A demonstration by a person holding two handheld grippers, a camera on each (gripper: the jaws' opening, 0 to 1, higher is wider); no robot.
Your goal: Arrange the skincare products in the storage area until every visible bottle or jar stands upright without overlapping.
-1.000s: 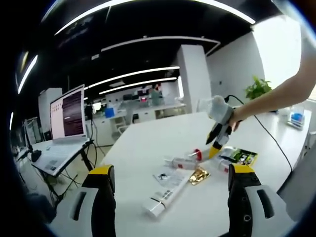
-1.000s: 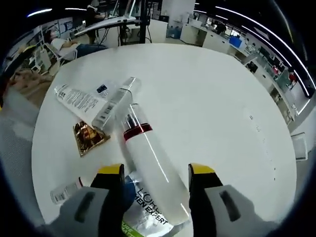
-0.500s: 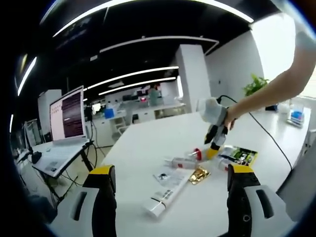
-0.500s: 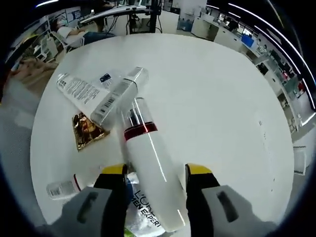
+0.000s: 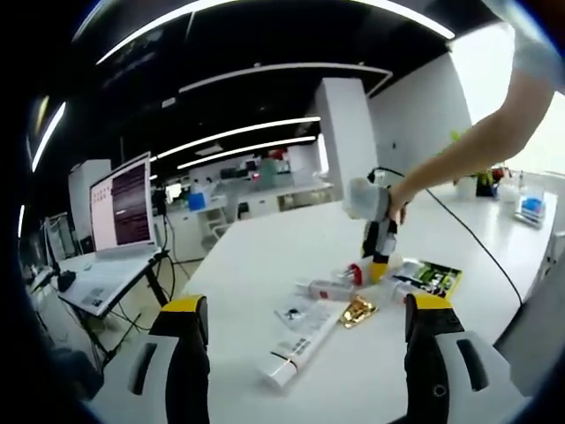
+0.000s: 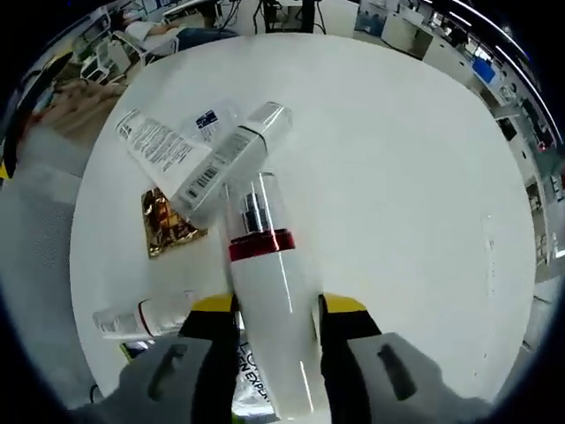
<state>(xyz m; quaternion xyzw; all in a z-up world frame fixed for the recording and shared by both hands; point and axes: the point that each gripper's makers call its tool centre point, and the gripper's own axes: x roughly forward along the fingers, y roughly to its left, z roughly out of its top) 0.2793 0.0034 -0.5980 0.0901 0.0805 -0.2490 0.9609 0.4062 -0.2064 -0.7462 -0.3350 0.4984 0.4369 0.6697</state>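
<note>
Right tongs (image 6: 275,309) clamped on a white pump bottle (image 6: 265,291) with red collar, above two crossed tubes (image 6: 190,163), a gold sachet (image 6: 169,226) and a small tube (image 6: 141,316) on the white desk (image 6: 397,168); left tongs (image 5: 300,309) wide open, empty, well back.

White pump bottle (image 6: 269,300) with red collar and clear cap — lying flat; two white tubes (image 6: 190,163) are lying crossed beyond it.

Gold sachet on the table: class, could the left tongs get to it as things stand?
Probably yes. The left tongs are open and hold nothing, and the gold sachet lies flat on the white table ahead, uncovered. The right tongs work beside it, so crowding is possible.
</note>
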